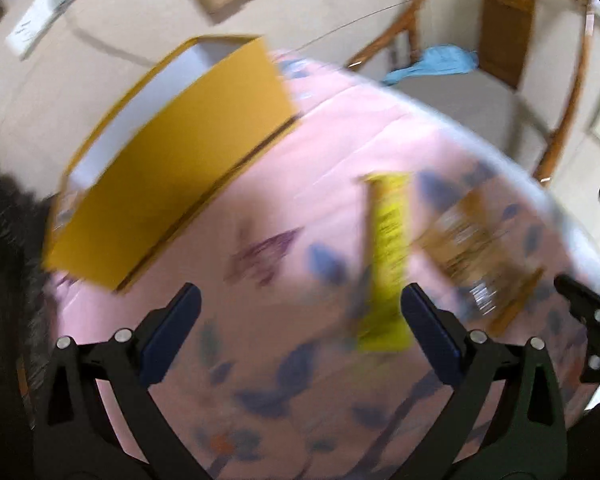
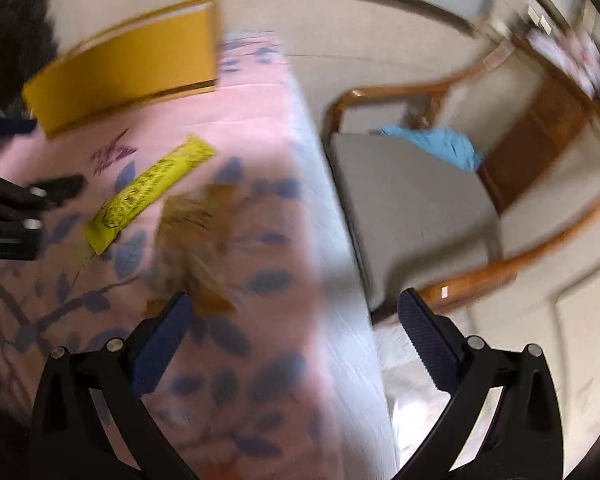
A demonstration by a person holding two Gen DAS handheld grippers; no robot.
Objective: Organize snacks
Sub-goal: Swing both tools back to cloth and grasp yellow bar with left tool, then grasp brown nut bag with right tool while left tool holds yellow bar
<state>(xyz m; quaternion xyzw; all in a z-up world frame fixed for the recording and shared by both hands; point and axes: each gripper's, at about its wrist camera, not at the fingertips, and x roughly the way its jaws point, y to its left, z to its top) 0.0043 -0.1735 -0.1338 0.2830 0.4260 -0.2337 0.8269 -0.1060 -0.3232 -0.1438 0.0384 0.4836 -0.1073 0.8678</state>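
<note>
Approach stage: left gripper (image 1: 300,320) and right gripper (image 2: 296,320), jaws spread and empty, above the pink leaf-print cloth (image 1: 300,184); long yellow snack packet (image 1: 386,260) and brown snack packet (image 2: 196,236) lie beside the yellow cardboard box (image 1: 172,184); next, likely, closing on a packet.

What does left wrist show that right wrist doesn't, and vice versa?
Left wrist only: the white inside of the yellow box, and the right gripper's fingers at the frame's right edge.

Right wrist only: the bed's white side, the full grey seat of the wooden chair, and the left gripper's fingers at the left edge.

Both: the yellow box, the yellow snack bar, the brown snack packet, the pink leaf-print sheet, and the blue cloth. Both grippers are open and empty.
</note>
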